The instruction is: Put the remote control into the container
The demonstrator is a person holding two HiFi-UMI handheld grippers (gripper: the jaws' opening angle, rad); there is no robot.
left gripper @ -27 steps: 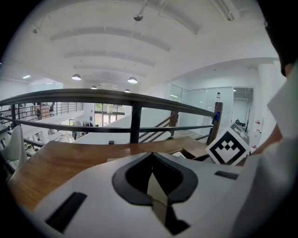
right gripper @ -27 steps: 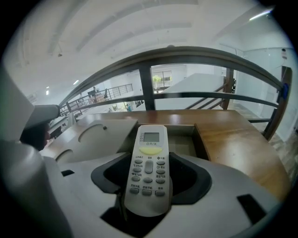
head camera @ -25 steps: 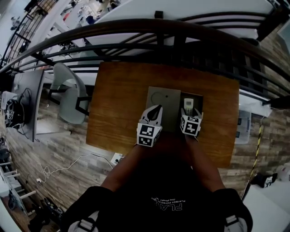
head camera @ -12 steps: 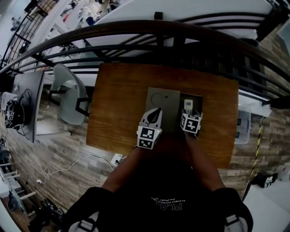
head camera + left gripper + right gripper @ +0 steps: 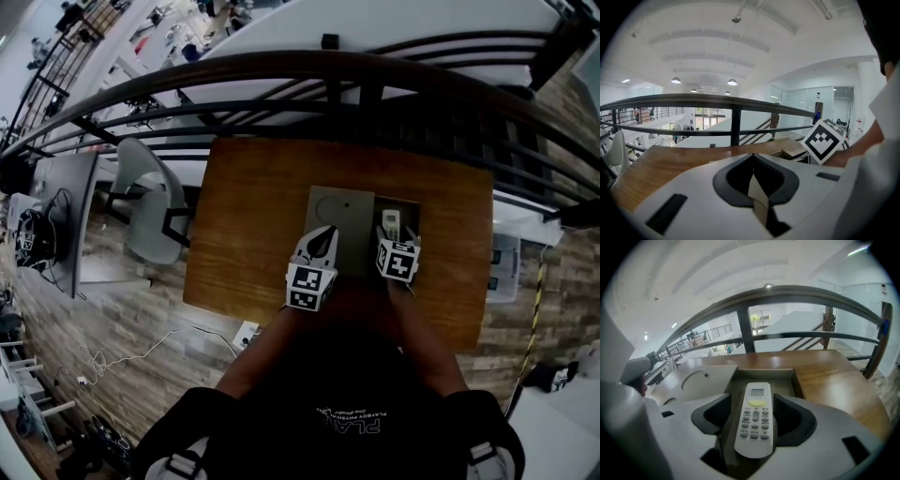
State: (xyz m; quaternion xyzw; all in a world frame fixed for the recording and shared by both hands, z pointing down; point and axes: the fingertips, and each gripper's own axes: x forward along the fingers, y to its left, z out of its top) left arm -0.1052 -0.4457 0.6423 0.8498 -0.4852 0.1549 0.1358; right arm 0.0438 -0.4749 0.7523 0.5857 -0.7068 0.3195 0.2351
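Observation:
A white remote control (image 5: 391, 224) with grey buttons lies lengthwise between the jaws of my right gripper (image 5: 393, 244), which is shut on it. In the right gripper view the remote control (image 5: 755, 416) hangs over the open grey container (image 5: 761, 375), screen end pointing away from me. The container (image 5: 411, 210) sits on the wooden table, with its flat grey lid (image 5: 339, 220) lying beside it on the left. My left gripper (image 5: 322, 236) hovers over the lid's near edge. Its jaws (image 5: 754, 187) are shut with nothing between them.
The brown wooden table (image 5: 253, 216) stands against a dark metal railing (image 5: 328, 70), with a drop to a lower floor beyond it. A grey chair (image 5: 150, 202) is left of the table. A bare stretch of table (image 5: 834, 376) lies right of the container.
Both grippers and the remote control stay where they were over the container and lid. Only the head camera has shifted a little.

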